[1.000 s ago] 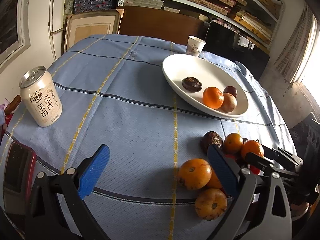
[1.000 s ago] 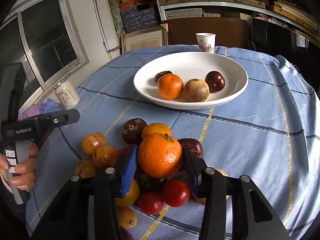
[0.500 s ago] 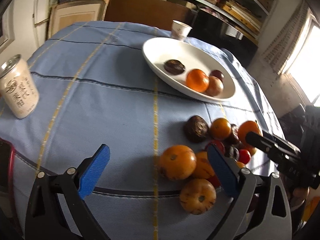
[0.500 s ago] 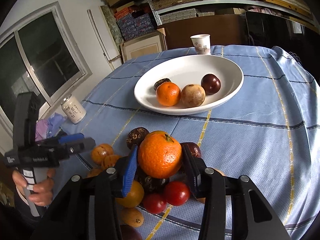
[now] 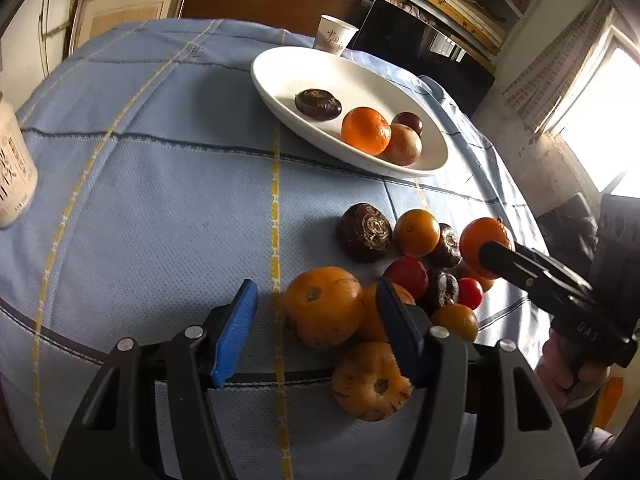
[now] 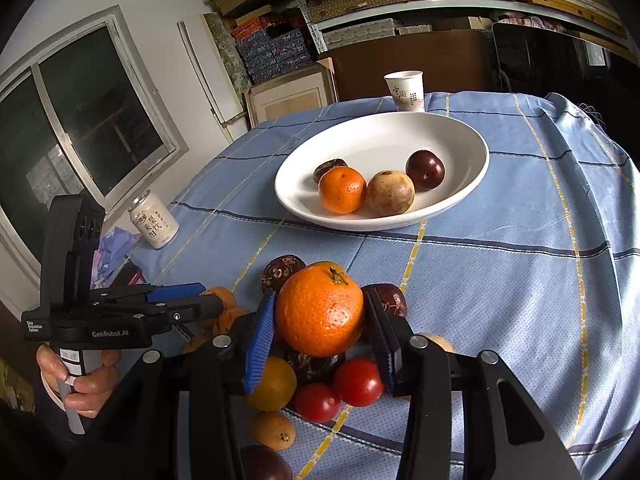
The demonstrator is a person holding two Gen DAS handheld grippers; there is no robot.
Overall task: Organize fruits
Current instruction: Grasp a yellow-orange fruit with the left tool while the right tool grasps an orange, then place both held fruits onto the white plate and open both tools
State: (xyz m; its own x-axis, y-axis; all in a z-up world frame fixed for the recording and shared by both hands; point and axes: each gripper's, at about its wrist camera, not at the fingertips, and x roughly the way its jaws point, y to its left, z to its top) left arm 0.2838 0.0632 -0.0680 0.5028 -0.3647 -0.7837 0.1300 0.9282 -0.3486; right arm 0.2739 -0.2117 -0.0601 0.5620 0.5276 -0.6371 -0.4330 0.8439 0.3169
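Orange point(image 6: 320, 310): round, no long axis, stem at 12 o'clock; clamped in right gripper point(image 6: 322, 334) above fruit pile point(image 6: 320, 392).
Left gripper point(image 5: 314, 312): jaws closing around speckled orange fruit point(image 5: 322, 306), pads not yet touching.
White plate point(image 6: 460, 192): 12 o'clock, four fruits.

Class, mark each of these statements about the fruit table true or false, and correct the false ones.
1. The right gripper is clamped on an orange. True.
2. The white dish holds six fruits. False: it holds four.
3. A paper cup stands beyond the dish. True.
4. The drink can lies on its side. False: it stands upright.
5. The left gripper already squeezes a fruit. False: its jaws are closing around a yellow-orange fruit, with a gap beside one pad.
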